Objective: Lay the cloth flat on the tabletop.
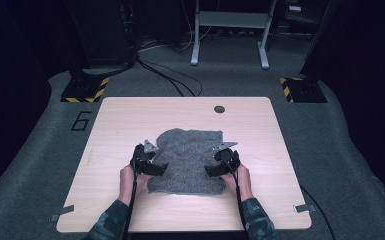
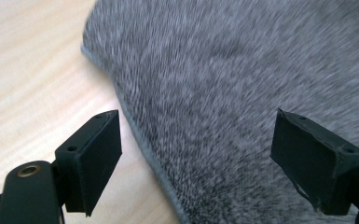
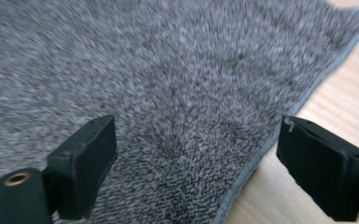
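Note:
A grey fuzzy cloth (image 1: pixel 187 155) lies flat and a little crumpled on the light wooden table (image 1: pixel 130 115). My left gripper (image 1: pixel 161 168) sits low at the cloth's left edge, jaws open and pointing inward. In the left gripper view the left gripper (image 2: pixel 196 116) straddles the hemmed edge of the cloth (image 2: pixel 242 60) without pressing on it. My right gripper (image 1: pixel 211 170) mirrors it at the cloth's right edge. Seen from the right gripper view, the right gripper (image 3: pixel 196 121) stands open over the cloth (image 3: pixel 168 56), one jaw above bare table (image 3: pixel 349 93).
A dark round hole (image 1: pixel 219 109) marks the table's far side. Tape strips stick at the near corners (image 1: pixel 62 212) (image 1: pixel 304 207). Beyond the table, on the carpet, are cables, a black-and-yellow striped base (image 1: pixel 85 90) and a metal frame (image 1: pixel 230 30).

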{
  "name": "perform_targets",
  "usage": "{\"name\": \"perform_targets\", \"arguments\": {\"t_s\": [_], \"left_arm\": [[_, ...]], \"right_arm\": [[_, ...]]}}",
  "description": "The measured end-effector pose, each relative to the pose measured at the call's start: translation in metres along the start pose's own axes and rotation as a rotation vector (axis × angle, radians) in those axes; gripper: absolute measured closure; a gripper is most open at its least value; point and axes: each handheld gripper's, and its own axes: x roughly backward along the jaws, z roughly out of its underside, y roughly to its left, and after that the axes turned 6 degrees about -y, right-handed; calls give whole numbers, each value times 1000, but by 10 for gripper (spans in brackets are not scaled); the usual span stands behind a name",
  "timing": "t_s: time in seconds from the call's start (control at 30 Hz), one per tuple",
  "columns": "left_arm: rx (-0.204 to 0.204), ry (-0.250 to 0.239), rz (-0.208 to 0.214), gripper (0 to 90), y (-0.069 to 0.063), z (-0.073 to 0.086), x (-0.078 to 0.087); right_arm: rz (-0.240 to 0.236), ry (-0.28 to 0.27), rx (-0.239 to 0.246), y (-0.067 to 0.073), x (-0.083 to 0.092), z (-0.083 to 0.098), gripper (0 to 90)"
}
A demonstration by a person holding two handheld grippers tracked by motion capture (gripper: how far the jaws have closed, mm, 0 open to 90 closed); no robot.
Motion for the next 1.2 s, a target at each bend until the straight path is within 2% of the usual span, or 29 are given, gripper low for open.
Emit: {"name": "perform_targets", "arguments": {"t_s": [0.13,0.2,0.33,0.43,0.5,0.53,0.67,0.7,0.8,0.83,0.9,1.0,1.07,1.2], "left_arm": [[8,8,4,159,-3,10,0],[10,18,15,170,-5,14,1],[13,29,22,182,-11,23,2],[34,12,23,182,-14,28,5],[23,19,26,181,-17,30,8],[35,9,25,181,-19,31,9],[15,12,35,179,-29,38,18],[11,13,40,178,-32,40,20],[12,17,92,171,-36,42,30],[9,7,93,174,-35,41,33],[38,-20,84,181,-28,36,39],[62,-39,44,193,-2,21,42],[94,-54,19,218,17,9,37],[122,-63,-9,260,39,-8,23]], "right_arm": [[12,5,4,0,2,7,125],[-2,-13,3,-2,5,11,140],[1,-11,-2,-5,9,17,141],[-6,-11,-12,-4,12,22,147],[-1,-19,-8,-4,14,25,150],[-8,-23,-20,-4,15,27,150],[-15,-41,-25,-1,23,37,150],[-12,-44,-23,0,24,39,151],[-22,-71,-20,3,32,49,155],[-24,-87,-20,3,35,55,159],[-26,-94,-14,2,38,58,170],[-28,-101,-3,1,41,61,173],[-32,-99,-5,1,41,61,173],[-30,-98,-10,1,41,61,175]]}}
